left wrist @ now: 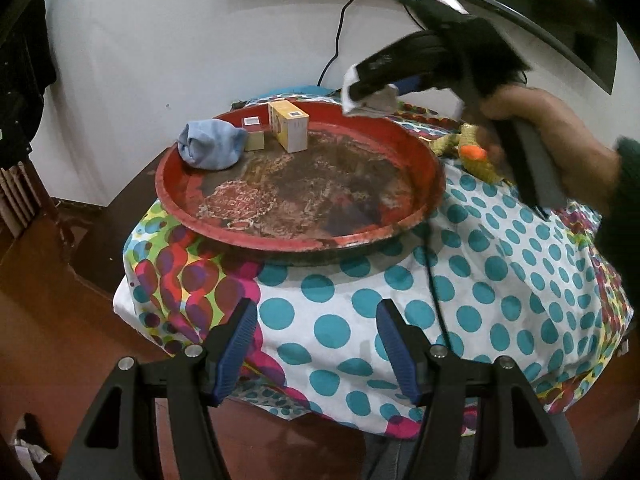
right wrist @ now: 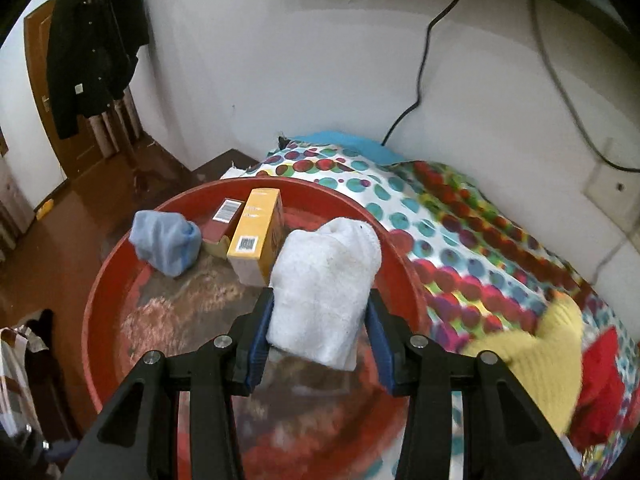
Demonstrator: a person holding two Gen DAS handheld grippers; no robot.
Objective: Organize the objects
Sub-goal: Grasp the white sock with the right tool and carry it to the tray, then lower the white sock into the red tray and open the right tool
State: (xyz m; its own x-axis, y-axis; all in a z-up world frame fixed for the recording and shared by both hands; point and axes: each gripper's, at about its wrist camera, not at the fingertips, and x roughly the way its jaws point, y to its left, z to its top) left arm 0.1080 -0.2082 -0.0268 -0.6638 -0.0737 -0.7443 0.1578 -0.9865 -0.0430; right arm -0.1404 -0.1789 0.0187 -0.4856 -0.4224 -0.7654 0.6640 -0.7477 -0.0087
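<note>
Right gripper (right wrist: 320,320) carries a rolled white sock (right wrist: 324,288), jaws pinching it at both sides, the bundle hanging in the air over the red round tray (right wrist: 100,300) and not yet touching its floor. Left gripper (left wrist: 316,336) hangs short of the tray's near rim, over the dotted cloth (left wrist: 500,280), jaws spread with nothing between them. On the tray, along its far rim: a balled blue sock (left wrist: 212,144), a small maroon box (left wrist: 253,133) just beside it, and a yellow carton (left wrist: 289,125) standing against that box. Step in hand, as I judge it: set the white sock down in the tray. Done well, it goes low onto the bare worn floor on the near side of the yellow carton, clear of the carton so that it does not tip, and the jaws part only once the bundle rests, since a soft roll dropped from height may unfurl or bounce over the rim. Outside the tray, beyond its right rim, a yellow knitted thing (right wrist: 536,360) and a red item (right wrist: 600,376) lie on the cloth; both are blurred and what they are is hard to tell. In the left view, the hand (left wrist: 552,140) covers part of the knitted piece. The table under the cloth is entirely hidden.
</note>
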